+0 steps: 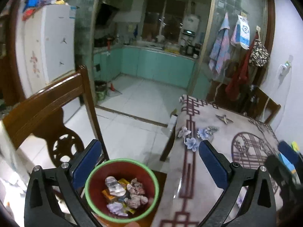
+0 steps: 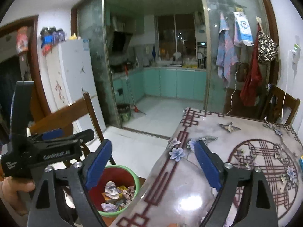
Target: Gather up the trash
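Trash heaped inside green-rimmed bin, just off desk near corner. Left hand-held gripper spread wide, empty, above bin; right hand-held gripper likewise wide, empty. Probably released for drop.

- The left gripper is wide open. Its two blue pads stand far apart, with nothing held between them.
- The right gripper is wide open too, and holds nothing.
- In the right view, the left gripper shows at 9 o'clock. A hand holds it from below, at 8 o'clock.
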Demonstrator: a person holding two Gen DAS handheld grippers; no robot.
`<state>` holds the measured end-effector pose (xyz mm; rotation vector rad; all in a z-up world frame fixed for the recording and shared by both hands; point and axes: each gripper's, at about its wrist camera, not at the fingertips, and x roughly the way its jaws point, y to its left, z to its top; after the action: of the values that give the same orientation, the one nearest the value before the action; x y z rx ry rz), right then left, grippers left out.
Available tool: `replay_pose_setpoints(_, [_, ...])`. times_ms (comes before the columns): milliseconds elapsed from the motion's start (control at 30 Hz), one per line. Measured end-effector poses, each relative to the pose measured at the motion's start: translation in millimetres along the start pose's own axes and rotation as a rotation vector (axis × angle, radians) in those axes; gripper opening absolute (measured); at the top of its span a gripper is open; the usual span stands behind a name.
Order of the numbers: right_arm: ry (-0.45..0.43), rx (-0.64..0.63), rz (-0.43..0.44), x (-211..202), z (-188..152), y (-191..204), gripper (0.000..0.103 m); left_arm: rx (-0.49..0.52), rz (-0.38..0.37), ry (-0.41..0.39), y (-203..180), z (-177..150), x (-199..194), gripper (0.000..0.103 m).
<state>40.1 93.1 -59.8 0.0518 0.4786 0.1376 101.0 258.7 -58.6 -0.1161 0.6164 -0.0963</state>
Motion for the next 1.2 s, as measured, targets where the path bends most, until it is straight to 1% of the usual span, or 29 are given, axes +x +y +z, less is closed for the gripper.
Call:
replay_pose_setpoints(33, [-0.008, 0.001, 0.009, -9, -3, -8, 0.097, 0.008, 0.039, -0.018, -10, -3, -7, 0.103])
replay_pose_setpoints(100, [-0.022, -0.002, 0.006, -25, -8, -23, 0.097, 0.014, 0.080, -0.042, -23, -9, -16, 0.103])
replay_pose_setpoints(167, [-0.052, 0.007, -0.001, -44, -15, -39, 0.097, 0.007, 0.072, -0.028, -32, -14, -22, 0.103])
replay_pose_setpoints(333, [-0.042, 0.041, -0.028, -73, -21, -79, 0.097, -0.034, 0.063, -0.010, -52, -25, -33, 0.103])
replay_pose_setpoints(600, [-0.054, 0.052, -0.047, -110, -27, -122, 0.097, -0.013, 0.083, -0.025, -84, -33, -49, 0.103])
replay_pose_setpoints(900, [-0.047, 0.090, -0.049, -124, -29, -151, 0.097, 0.008, 0.100, -0.017, -104, -38, -54, 0.103])
replay_pose_setpoints(1200, [-0.049, 0.107, -0.041, -125, -23, -156, 0.097, 0.026, 0.110, -0.016, -116, -37, -54, 0.103])
